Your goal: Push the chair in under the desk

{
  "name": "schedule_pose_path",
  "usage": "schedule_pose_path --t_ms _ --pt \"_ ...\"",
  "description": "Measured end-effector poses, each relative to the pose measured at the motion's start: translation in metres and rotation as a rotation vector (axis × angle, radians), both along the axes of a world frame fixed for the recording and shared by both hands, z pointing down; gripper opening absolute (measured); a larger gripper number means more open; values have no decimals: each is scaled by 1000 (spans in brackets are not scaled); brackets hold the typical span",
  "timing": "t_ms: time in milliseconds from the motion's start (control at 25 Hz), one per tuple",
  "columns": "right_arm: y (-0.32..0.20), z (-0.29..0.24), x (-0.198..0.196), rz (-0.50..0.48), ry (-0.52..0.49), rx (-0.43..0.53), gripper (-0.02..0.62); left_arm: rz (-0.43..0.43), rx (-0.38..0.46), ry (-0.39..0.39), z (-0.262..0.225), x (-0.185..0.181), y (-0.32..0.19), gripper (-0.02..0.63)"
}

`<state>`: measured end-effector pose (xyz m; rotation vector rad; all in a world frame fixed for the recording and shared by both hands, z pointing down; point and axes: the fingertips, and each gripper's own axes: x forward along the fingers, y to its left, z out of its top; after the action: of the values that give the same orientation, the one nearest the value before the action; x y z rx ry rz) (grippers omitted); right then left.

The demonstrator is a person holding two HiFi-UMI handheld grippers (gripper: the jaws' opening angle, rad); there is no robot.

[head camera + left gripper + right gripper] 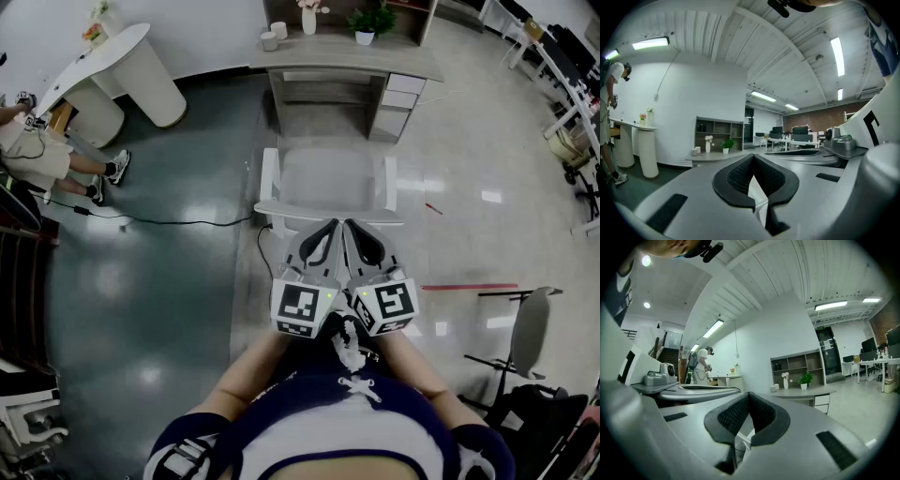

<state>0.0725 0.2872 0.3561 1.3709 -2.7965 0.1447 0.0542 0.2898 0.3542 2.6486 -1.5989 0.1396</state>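
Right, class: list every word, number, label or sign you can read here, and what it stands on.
No text is readable.
Cubes on the left gripper and right gripper: square marker patterns, no letters.
Green sign above the far door: too small to read.

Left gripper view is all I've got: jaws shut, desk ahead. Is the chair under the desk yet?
Observer: No. The head view shows the chair standing clear of the desk, with bare floor between them.
Operator: Where are we on the chair?
Observer: The left gripper and the right gripper sit side by side at the backrest's top rail. I can't tell whether they touch it.
Operator: Lined up?
Observer: Roughly. The chair faces the desk's open bay, and the drawers are off to the right.
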Motion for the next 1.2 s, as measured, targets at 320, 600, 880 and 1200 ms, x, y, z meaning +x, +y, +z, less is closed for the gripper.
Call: schedule_pose_path --t_ms 320,600,880,1200 --pt "0 5 -4 0 10 -14 9 1 -19 14 5 -4 0 8" --pt "4 19 -9 -9 73 -15 9 12 -41 -46 19 -7 4 8" --pt "2 41 -17 -38 179 -21 11 16 -77 -103 38 -26 -2 8" --pt "-9 79 -24 -60 351 -42 11 27 -148 -207 73 -48 -16 8"
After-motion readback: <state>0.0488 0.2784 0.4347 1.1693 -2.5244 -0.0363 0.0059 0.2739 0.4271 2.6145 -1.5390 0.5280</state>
